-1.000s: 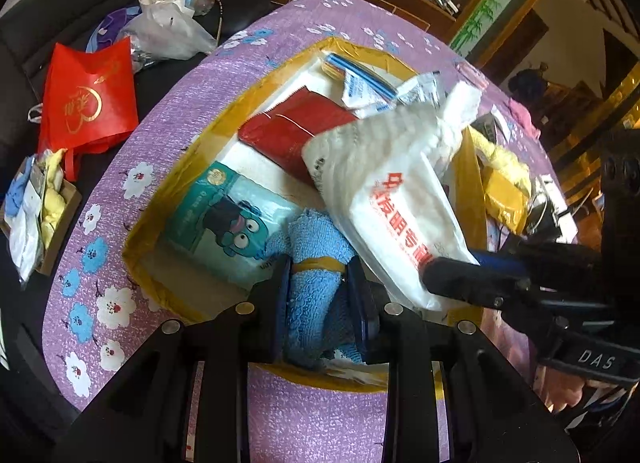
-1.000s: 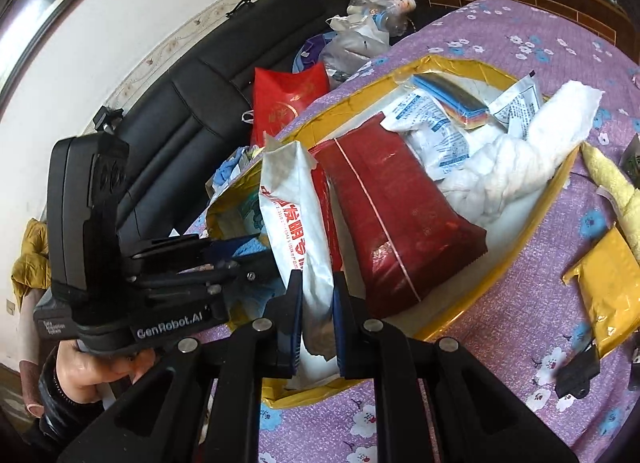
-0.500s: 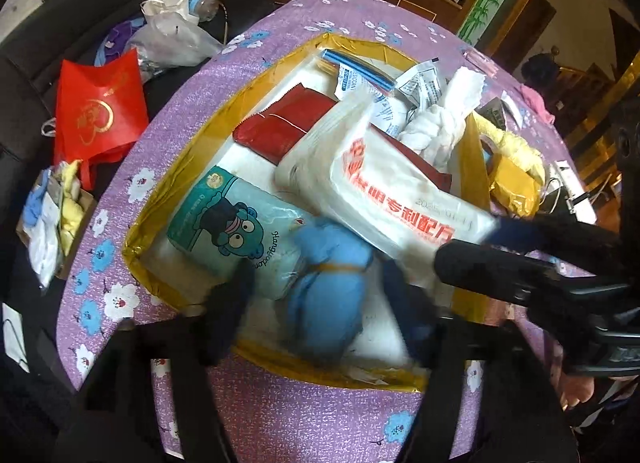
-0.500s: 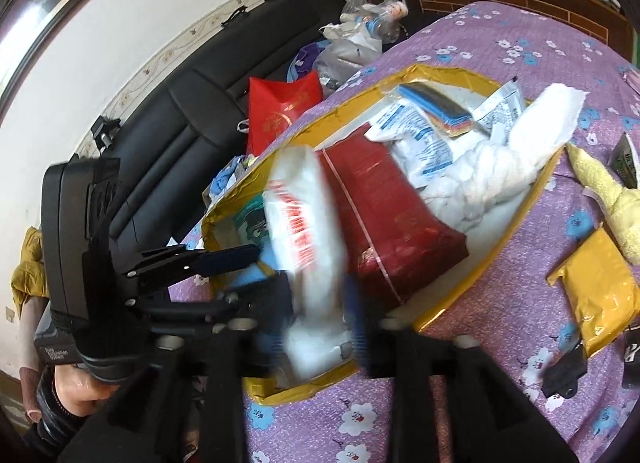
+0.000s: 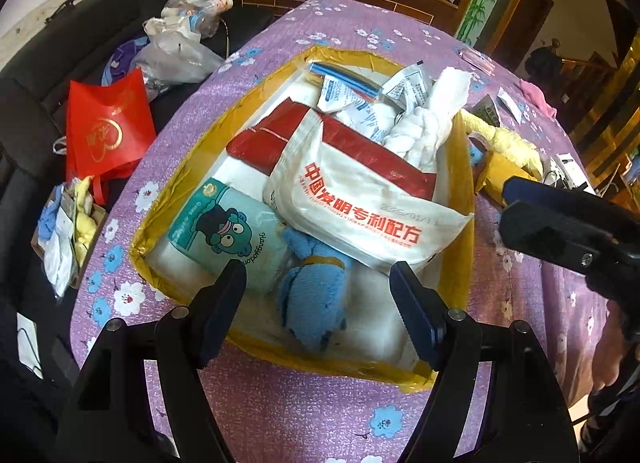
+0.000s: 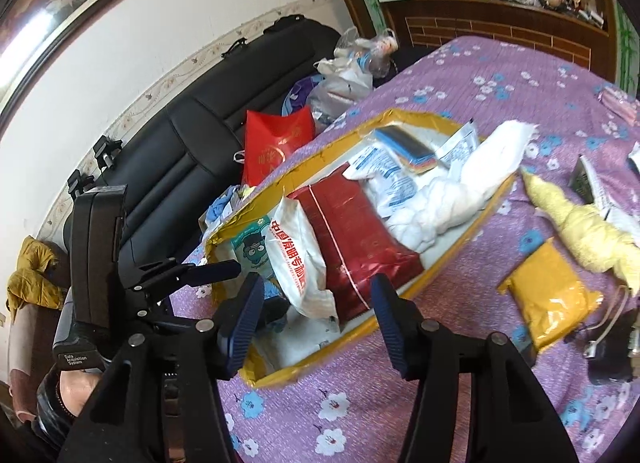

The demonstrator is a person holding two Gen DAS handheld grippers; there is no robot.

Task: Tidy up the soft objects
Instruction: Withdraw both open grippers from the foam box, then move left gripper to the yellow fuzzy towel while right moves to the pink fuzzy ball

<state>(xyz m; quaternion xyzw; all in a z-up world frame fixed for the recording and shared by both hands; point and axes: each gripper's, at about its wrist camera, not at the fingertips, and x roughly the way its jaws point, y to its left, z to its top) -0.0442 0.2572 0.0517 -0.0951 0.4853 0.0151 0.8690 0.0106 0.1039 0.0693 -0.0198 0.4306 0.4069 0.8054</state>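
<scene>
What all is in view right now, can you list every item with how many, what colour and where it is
box: 1, yellow-lined, on the purple floral cloth
white pouch: 1, red print, in box, atop the red pack
red pack: 1, in box, middle
teal cartoon pack: 1, box's near left corner
blue towel roll: 1, box's near edge
white knotted cloth: 1, box's far right
white sachets: several, blue print, far end of box
yellow plush: 1, on cloth right of box
yellow packet: 1, beside the plush
red bag: 1, on black sofa
left gripper: jaws open, just opened, nothing gripped
right gripper: jaws open, just opening, nothing gripped
</scene>
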